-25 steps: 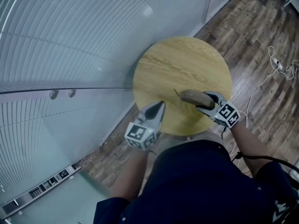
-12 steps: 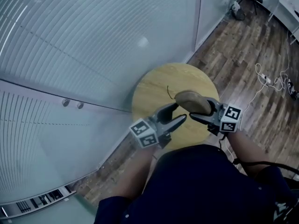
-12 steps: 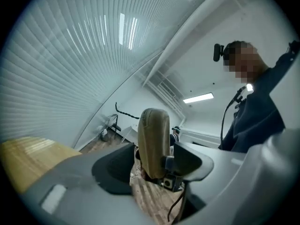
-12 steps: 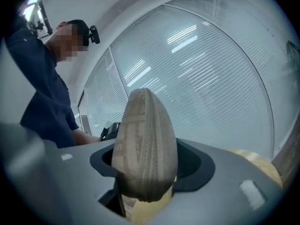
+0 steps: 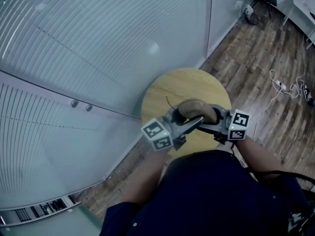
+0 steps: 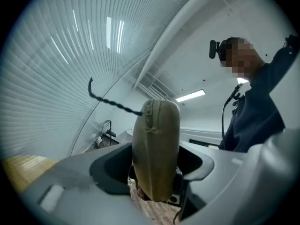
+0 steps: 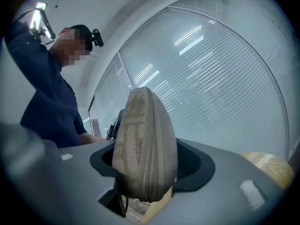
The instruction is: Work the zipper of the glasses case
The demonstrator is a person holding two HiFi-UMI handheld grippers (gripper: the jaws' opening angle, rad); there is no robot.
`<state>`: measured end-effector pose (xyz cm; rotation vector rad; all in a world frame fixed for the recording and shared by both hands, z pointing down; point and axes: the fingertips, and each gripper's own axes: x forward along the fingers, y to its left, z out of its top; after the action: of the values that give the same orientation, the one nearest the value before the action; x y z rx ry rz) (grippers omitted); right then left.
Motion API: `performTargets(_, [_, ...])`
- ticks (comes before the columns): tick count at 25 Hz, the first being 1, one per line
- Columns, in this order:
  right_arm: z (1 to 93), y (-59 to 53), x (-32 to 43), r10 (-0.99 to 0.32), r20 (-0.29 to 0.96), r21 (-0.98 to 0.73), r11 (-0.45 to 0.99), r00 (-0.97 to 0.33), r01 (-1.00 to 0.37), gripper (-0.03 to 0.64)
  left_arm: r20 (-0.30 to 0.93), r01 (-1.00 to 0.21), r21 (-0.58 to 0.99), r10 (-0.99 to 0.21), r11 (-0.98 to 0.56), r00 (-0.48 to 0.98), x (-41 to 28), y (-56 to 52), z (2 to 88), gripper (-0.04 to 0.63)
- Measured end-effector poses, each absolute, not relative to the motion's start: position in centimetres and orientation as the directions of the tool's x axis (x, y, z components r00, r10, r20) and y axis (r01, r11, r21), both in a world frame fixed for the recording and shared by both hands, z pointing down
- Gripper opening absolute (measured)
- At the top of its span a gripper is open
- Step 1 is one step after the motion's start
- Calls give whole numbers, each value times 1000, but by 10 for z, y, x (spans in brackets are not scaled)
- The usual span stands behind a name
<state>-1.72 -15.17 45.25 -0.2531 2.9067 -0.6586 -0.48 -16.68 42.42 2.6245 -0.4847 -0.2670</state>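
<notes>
Here the right gripper [image 5: 212,119] is clamped on one end of the case [image 5: 196,110] and holds it in the air above the round wooden surface [image 5: 187,85], not touching it. The left gripper [image 5: 185,120] meets the case from the other side. Its jaws have just been opening and stand wide, with the case's other end between them but the pads not pressing on it. A thin dark cord [image 6: 110,100] trails from the top of that end. The zipper [image 7: 149,172] runs down the case's edge, facing the right gripper's camera.
</notes>
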Motion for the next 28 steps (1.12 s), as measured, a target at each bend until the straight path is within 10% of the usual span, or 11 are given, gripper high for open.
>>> performTargets(16, [413,-147,-44,-96,-233,-420,907,-968,11,297,-142,-232,401,-311,-886,940,1,-167,382,308])
performTargets(28, [437,-187,-12,-230,153,-405,873,-961,-274,236,282,-491,178,-434,-853,856,-68,-177,457,307])
